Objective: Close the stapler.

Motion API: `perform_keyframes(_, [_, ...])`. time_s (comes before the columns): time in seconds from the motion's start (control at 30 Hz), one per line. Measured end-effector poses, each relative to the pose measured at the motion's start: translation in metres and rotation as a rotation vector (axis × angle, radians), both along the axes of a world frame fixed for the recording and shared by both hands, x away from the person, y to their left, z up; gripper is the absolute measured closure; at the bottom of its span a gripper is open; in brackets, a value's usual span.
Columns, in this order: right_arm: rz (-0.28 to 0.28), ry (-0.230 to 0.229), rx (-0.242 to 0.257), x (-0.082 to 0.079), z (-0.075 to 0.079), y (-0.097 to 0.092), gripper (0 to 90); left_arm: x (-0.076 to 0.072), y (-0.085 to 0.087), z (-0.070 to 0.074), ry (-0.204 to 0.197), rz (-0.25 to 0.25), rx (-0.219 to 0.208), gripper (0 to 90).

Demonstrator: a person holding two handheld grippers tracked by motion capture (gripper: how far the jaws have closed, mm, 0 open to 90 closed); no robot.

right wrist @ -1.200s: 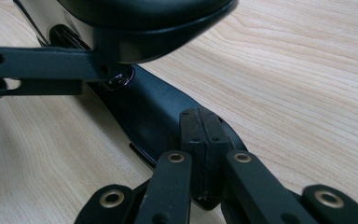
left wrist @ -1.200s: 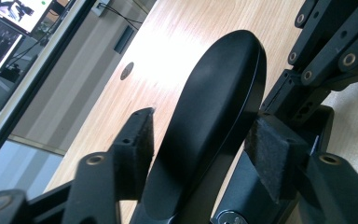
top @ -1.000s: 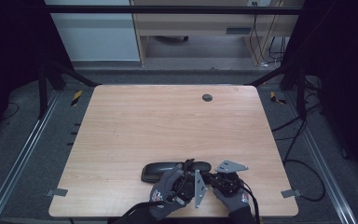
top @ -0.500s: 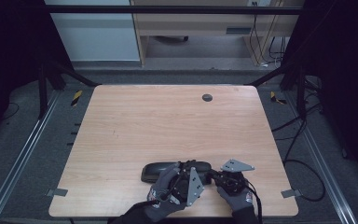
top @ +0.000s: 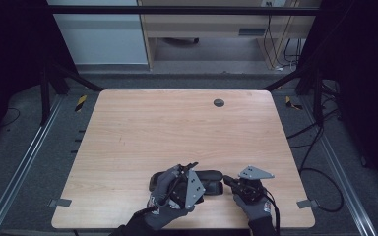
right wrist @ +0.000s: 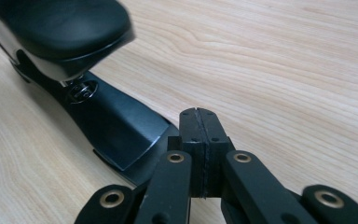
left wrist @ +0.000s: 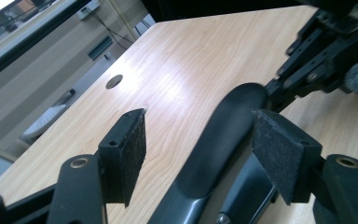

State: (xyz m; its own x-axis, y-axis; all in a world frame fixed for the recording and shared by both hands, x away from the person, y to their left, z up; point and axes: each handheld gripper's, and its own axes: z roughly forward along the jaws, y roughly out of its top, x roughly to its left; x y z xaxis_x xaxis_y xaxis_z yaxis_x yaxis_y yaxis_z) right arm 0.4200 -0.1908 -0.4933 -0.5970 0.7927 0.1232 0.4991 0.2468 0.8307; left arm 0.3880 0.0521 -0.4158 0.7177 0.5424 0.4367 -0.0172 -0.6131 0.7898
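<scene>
The right claw (right wrist: 199,122) has its pads pressed flat together with nothing between them, its tip just at the base plate of a black stapler (right wrist: 74,32); the left claw (left wrist: 205,140) stands wide, its pads on either side of the stapler's (left wrist: 219,140) rounded top without pressing it; the stapler (top: 211,176) lies near the front edge of the wooden bench (top: 177,128); both gloved hands hold the claws there.

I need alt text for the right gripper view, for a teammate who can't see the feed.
The right gripper, jaws shut with pads pressed together, holds nothing and points at the base of a black stapler lying on the wooden table. The stapler's rounded top arm is raised off the base at upper left, with a metal spring fitting visible beneath.
</scene>
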Motion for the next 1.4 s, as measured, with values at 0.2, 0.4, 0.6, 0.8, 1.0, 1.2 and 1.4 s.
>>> perform_keyframes(0.2, [-0.028,-0.010,0.003,0.002,0.001,-0.007,90.0,0.007,0.021,0.002,0.012,0.052,-0.034,34.9])
perform_keyframes(0.4, [-0.038,-0.017,0.003,0.003,0.004,-0.010,90.0,0.012,0.044,0.005,0.019,0.104,-0.070,35.0])
perform_keyframes(0.6, [-0.051,-0.028,0.015,0.006,0.009,-0.013,90.0,0.019,0.067,0.007,0.025,0.162,-0.095,35.2])
perform_keyframes(0.8, [-0.056,-0.048,0.027,0.006,0.019,-0.015,90.0,0.025,0.092,0.006,0.032,0.223,-0.115,35.2])
perform_keyframes(1.0, [-0.051,-0.061,0.031,0.008,0.029,-0.012,90.0,0.030,0.115,0.000,0.050,0.286,-0.117,35.2])
perform_keyframes(1.2, [-0.028,-0.081,0.046,0.005,0.044,-0.004,90.0,0.032,0.137,-0.011,0.069,0.343,-0.121,35.2])
perform_keyframes(1.4, [0.018,-0.098,0.061,-0.004,0.056,0.004,90.0,0.032,0.162,-0.026,0.105,0.413,-0.129,35.1])
